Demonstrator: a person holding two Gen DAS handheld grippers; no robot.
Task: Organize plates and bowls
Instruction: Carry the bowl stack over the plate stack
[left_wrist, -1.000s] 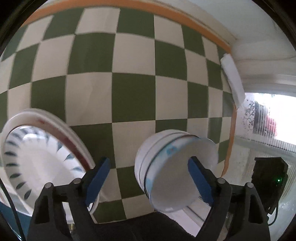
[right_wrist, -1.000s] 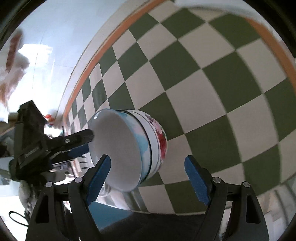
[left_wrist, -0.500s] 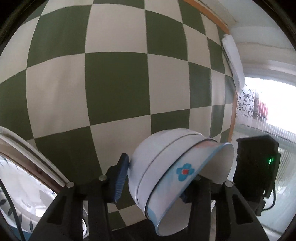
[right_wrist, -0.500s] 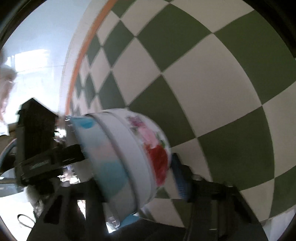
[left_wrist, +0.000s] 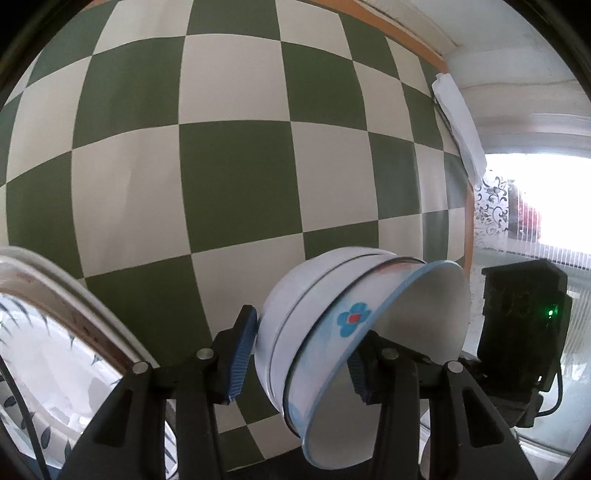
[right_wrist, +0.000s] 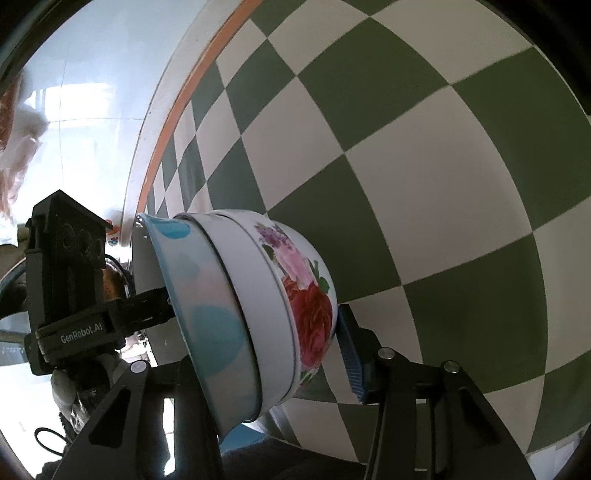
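A stack of nested enamel bowls is held between both grippers, tilted on its side above the green-and-white checked cloth. The top bowl has a blue rim and a blue flower; the outer one carries red and pink roses in the right wrist view. My left gripper is shut on the stack from one side. My right gripper is shut on it from the other, its left finger hidden behind the bowls. A stack of plates with dark leaf marks lies at the lower left.
The cloth's orange border runs along the table edge. A folded white cloth lies at the far right edge, with a bright window beyond. The other gripper's black body shows at the left of the right wrist view.
Both grippers have closed from open onto the bowl stack. The stack has tipped and come up off the cloth.
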